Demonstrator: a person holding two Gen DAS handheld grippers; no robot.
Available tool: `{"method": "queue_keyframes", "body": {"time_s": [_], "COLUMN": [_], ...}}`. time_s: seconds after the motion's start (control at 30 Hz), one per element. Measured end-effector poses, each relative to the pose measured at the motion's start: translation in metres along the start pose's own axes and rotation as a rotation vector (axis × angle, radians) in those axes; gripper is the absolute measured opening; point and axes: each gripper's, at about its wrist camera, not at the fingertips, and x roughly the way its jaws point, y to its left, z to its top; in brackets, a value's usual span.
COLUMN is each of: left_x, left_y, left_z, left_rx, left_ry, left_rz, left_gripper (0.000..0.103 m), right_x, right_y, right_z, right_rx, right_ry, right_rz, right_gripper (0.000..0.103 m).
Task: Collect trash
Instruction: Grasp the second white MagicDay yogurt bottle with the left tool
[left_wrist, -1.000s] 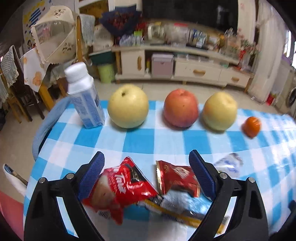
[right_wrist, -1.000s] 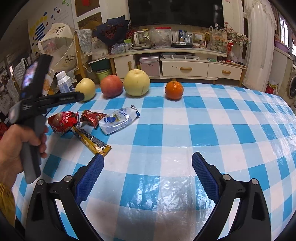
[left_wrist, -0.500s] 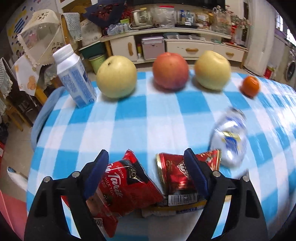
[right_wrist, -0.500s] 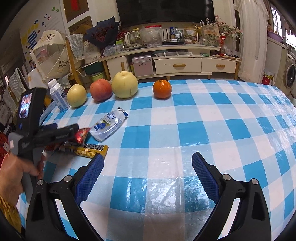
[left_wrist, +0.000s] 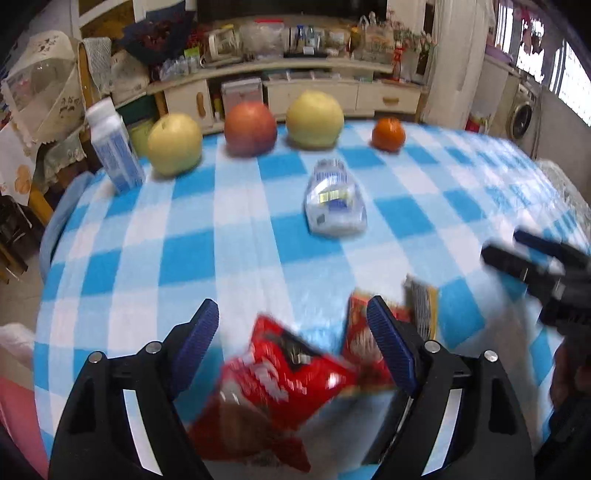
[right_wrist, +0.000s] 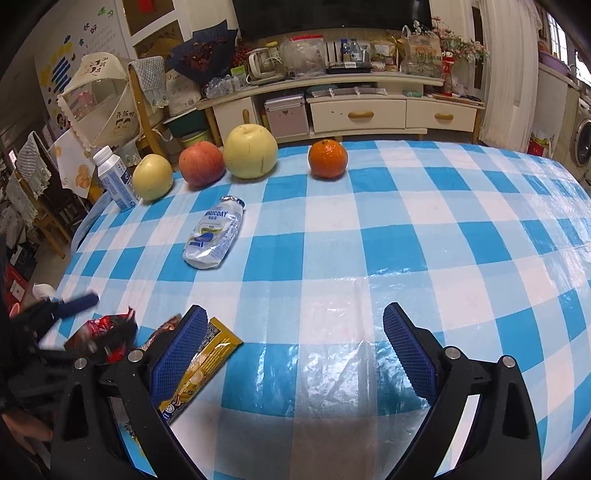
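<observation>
Since the earlier frames, the red snack packets had slid from beside the crumpled drink pouch (right_wrist: 215, 236) toward the near edge of the checked tablecloth (right_wrist: 424, 229), and our left gripper (left_wrist: 291, 334) had swung with them. Its jaws had just narrowed a little, yet stood wide, with the larger red packet (left_wrist: 273, 387) lying between them. The view was blurred, but no pad seemed to press on it, so we judged it unheld. The smaller red packet (left_wrist: 364, 341) and the yellow wrapper (right_wrist: 201, 363) lay well nearer us than the pouch, just beside the right gripper (right_wrist: 295, 347), which hung open over bare cloth, holding nothing. To finish well, we needed to steady the left tongs, centre the larger packet's bulk between the pads, press low to the cloth, then close firmly; the slick foil would likely slip from a glancing pinch. The fruit beyond the pouch was to stay.
</observation>
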Motion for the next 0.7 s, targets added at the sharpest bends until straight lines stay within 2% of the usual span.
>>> {"method": "queue_keyframes", "body": {"time_s": [0.13,0.27,0.47,0.57,0.6,0.67,0.7], "left_x": [0.017,0.054,0.102,0.109,0.111,0.118,0.120], "left_y": [-0.012,-0.027,-0.034,-0.035,-0.036,-0.036,-0.035], "left_z": [0.039,0.068,0.086,0.090,0.090,0.089,0.088], "left_rx": [0.053,0.096,0.098,0.095,0.099,0.098,0.091], "left_ry": [-0.021,0.028,0.109,0.113,0.115,0.138,0.148], "left_rz": [-0.020,-0.029,-0.006,-0.026,-0.032,-0.026,-0.024], "left_gripper": [0.083,0.083,0.083,0.083,0.082,0.064,0.061], "right_x": [0.006,0.009,0.015,0.018,0.019,0.020,0.021], "right_y": [0.003,0.006,0.006,0.010,0.011,0.014,0.015], "right_z": [-0.002,-0.005,-0.010,-0.012,-0.013,-0.013,-0.014], "right_rx": [-0.009,-0.029,-0.034,-0.039,-0.039,-0.041,-0.044], "right_ry": [0.034,0.059,0.108,0.132,0.134,0.141,0.148], "right_rz": [0.005,0.008,0.031,0.067,0.080,0.101,0.106], "right_gripper": [0.095,0.095,0.095,0.095,0.095,0.095,0.095]}}
